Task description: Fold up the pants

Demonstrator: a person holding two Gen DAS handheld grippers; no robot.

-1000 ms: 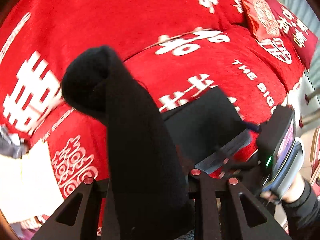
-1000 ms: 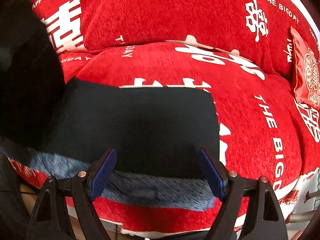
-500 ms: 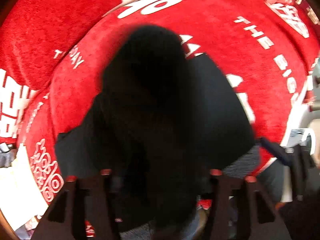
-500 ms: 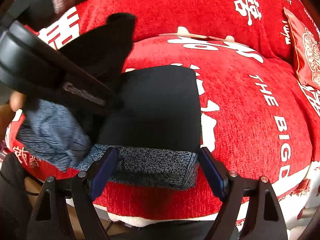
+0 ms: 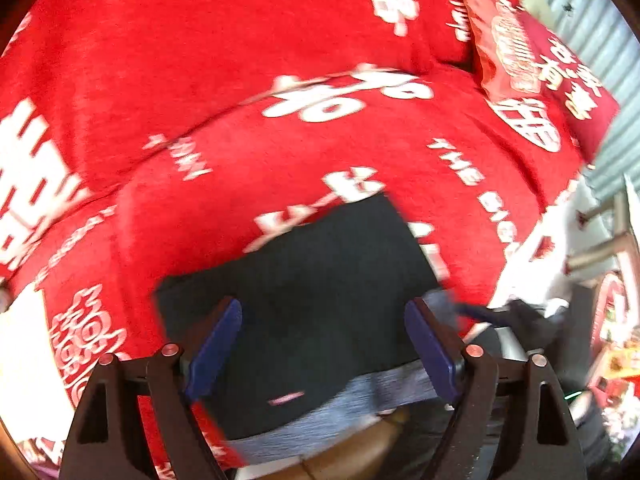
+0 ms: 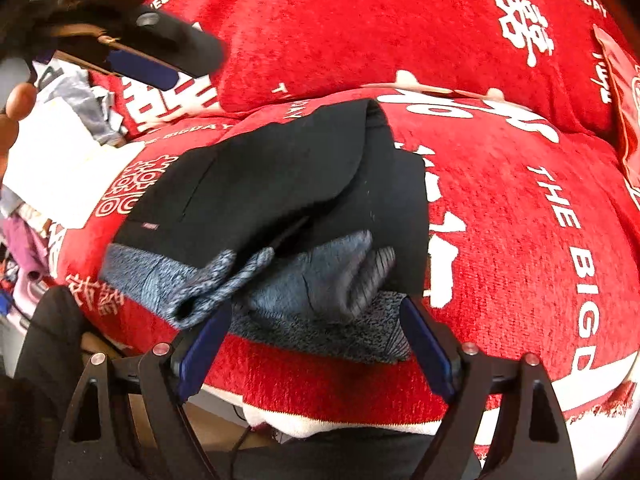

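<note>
black pants (image 5: 320,280) lie below open left tool (image 5: 326,344)

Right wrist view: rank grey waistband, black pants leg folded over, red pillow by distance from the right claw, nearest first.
1. Grey waistband: right at the right claw, between its open tips, at the sofa's front edge.
2. Black pants leg: folded over, behind the waistband, centre-left.
3. Red pillow: far right, against the backrest.
</note>
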